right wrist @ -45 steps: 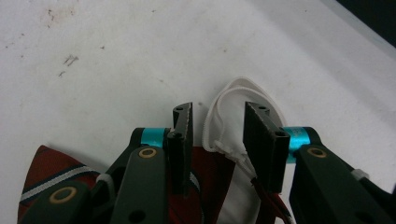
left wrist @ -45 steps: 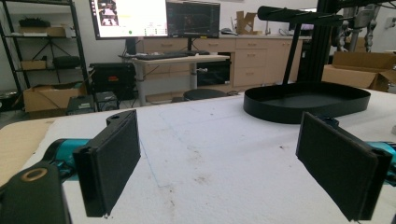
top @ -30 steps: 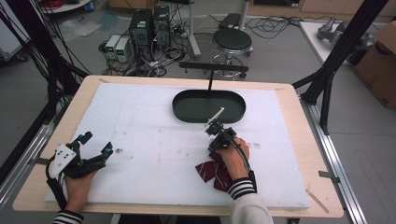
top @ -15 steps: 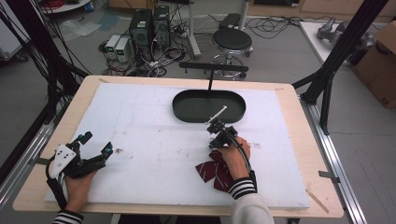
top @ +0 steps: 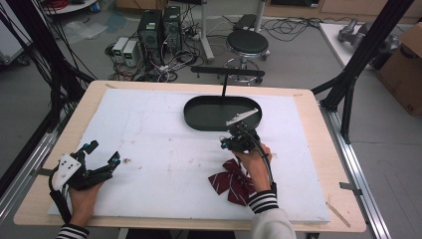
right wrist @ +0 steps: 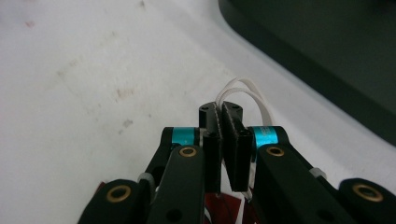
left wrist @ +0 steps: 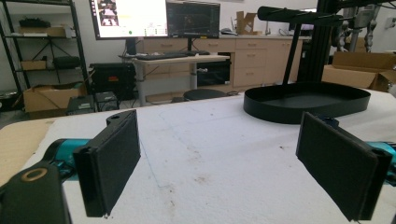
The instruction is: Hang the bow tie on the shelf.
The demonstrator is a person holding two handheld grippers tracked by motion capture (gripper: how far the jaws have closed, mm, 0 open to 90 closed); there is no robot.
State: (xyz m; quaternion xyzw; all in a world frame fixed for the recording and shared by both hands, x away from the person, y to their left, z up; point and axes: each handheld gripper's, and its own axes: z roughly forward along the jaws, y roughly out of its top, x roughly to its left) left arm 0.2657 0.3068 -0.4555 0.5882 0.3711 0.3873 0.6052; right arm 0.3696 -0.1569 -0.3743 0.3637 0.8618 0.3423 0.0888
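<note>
The right tool [top: 238, 141] sits over the white desk [top: 164, 149] with its jaws pressed together on a thin white elastic loop [right wrist: 243, 93]. In the right gripper view the loop arches out beyond the closed pads [right wrist: 231, 140], and dark red fabric shows below them. From the high view, a dark red bow tie [top: 231, 180] lies on the desk directly behind this tool, beside the person's right hand [top: 256, 167] and touching the wrist area. Whether the bow tie is lifted off the surface cannot be told.

A black oval tray [top: 199, 113] lies just ahead of the right tool, close to its tip. A black post with a crossbar [top: 226, 73] rises at the tray's far edge.

The left tool [top: 99, 162] rests low over the desk, well apart from the right tool and from the bow tie. Its jaws stand wide apart with nothing between them; the left gripper view shows the two black pads [left wrist: 112, 163] separated by bare desk surface, with the tray [left wrist: 308, 100] well ahead and off toward the right pad. The person's left hand [top: 82, 199] grips this tool from behind.

The desk surface carries faint brown stains [top: 127, 160] just beside the left tool's tip.
</note>
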